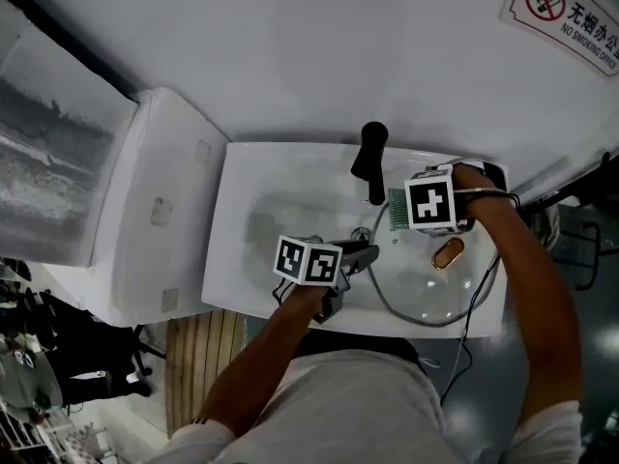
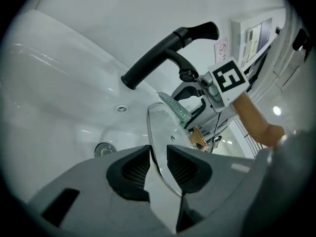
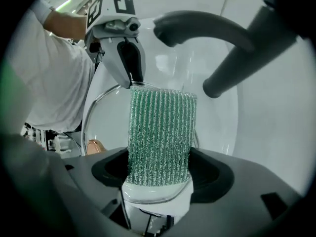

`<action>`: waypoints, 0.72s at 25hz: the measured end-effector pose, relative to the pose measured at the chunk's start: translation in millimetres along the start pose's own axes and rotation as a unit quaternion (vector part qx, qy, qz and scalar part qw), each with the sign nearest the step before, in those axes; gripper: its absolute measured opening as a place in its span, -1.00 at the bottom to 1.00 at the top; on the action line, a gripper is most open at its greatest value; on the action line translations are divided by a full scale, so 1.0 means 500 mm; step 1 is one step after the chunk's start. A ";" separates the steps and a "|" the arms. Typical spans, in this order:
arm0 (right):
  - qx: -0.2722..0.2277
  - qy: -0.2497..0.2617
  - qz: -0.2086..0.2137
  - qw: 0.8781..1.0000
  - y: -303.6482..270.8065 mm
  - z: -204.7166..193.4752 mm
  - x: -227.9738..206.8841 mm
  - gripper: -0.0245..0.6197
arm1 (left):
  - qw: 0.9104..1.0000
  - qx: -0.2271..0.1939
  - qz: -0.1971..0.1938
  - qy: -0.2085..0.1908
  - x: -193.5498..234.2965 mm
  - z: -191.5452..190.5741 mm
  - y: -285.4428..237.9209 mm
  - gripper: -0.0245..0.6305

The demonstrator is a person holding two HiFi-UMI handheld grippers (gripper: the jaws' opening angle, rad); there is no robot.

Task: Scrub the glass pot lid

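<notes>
A glass pot lid (image 1: 426,300) with a golden-brown knob (image 1: 447,253) sits in the white sink (image 1: 242,177). My left gripper (image 1: 366,255) is at the lid's left rim. In the left gripper view the lid (image 2: 163,127) shows edge-on and its rim runs between the two pads (image 2: 136,169). The left gripper (image 2: 158,164) is open, with a gap still showing beside the rim. My right gripper (image 3: 159,169) is shut on a green ribbed scrub sponge (image 3: 160,127). It holds the sponge (image 1: 397,211) over the lid's far edge, near the tap.
A black tap (image 1: 370,162) arches over the basin from the back, close above the sponge. The drain (image 2: 102,150) lies left of the lid. A white fixture (image 1: 155,220) adjoins the sink on the left, and a slatted wooden mat (image 1: 203,356) lies on the floor.
</notes>
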State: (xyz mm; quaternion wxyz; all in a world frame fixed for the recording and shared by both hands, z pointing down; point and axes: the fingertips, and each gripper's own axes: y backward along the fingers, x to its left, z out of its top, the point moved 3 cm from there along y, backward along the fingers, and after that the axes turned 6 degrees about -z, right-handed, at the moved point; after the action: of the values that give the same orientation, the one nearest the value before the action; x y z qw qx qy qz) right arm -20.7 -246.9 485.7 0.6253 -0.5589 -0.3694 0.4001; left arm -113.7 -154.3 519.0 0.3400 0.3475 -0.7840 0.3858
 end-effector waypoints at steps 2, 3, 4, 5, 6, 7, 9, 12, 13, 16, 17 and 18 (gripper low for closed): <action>-0.013 -0.049 -0.001 0.999 -0.001 -0.024 -0.008 0.16 | 1.000 -0.001 0.001 -0.001 0.001 0.000 0.001 -0.56; -0.020 -0.074 -0.002 0.997 -0.001 -0.037 -0.012 0.16 | 1.000 -0.001 0.002 -0.001 0.001 0.000 0.001 -0.56; -0.029 -0.098 -0.002 0.995 -0.001 -0.049 -0.016 0.16 | 1.000 -0.001 0.002 -0.001 0.001 0.000 0.001 -0.56; -0.039 -0.124 -0.002 0.992 -0.001 -0.061 -0.019 0.16 | 1.000 -0.001 0.002 -0.001 0.001 0.000 0.002 -0.56; -0.049 -0.151 0.000 0.987 -0.001 -0.073 -0.022 0.16 | 1.000 0.000 0.003 -0.001 0.001 0.000 0.002 -0.57; -0.060 -0.181 0.002 0.982 -0.001 -0.085 -0.025 0.16 | 1.000 0.000 0.003 -0.001 0.001 0.000 0.002 -0.57; -0.082 -0.249 0.010 0.965 -0.001 -0.109 -0.031 0.16 | 1.000 0.000 0.003 -0.002 0.001 0.000 0.002 -0.57; -0.111 -0.344 0.023 0.932 -0.003 -0.145 -0.034 0.16 | 1.000 0.001 0.003 -0.001 0.000 0.000 0.002 -0.57; -0.117 -0.369 0.026 0.922 -0.004 -0.157 -0.033 0.16 | 1.000 0.001 0.003 0.000 0.000 0.000 0.002 -0.57; -0.129 -0.426 0.029 0.895 -0.012 -0.190 -0.027 0.16 | 1.000 0.000 0.003 0.003 0.000 -0.001 0.001 -0.58; -0.135 -0.442 0.030 0.886 -0.014 -0.199 -0.025 0.16 | 1.000 0.000 0.003 0.004 0.001 0.000 0.001 -0.58; -0.143 -0.458 0.031 0.877 -0.016 -0.206 -0.023 0.16 | 1.000 -0.001 0.004 0.004 0.001 0.000 0.001 -0.58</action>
State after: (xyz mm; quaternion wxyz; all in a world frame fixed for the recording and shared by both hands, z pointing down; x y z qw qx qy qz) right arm 69.2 -299.5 483.1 0.2873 -0.4078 -0.6500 0.5733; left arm -114.4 -154.0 519.2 0.3422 0.3428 -0.7841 0.3881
